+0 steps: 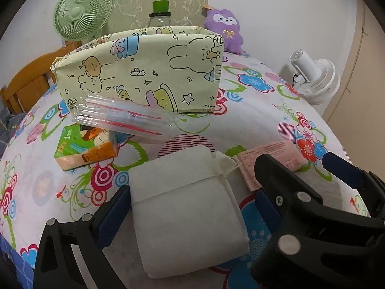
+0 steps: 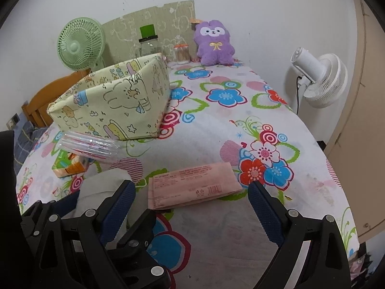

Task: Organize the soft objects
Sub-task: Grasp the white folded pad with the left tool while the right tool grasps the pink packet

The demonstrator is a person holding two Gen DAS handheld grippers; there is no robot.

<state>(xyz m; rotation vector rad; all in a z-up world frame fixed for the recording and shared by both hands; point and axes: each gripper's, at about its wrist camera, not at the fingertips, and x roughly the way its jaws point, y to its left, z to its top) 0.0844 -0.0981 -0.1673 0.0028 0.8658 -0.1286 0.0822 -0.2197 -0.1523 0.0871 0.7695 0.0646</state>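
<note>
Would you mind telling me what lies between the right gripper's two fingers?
The near end of the pink packet lies on the floral bedsheet, between the right gripper's open fingers and untouched by either. The right wrist view shows this.

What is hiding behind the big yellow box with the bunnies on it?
Behind the yellow box stand a glass jar with a green lid and a green fan. The box covers the jar's bottom, and its inside cannot be seen.
</note>
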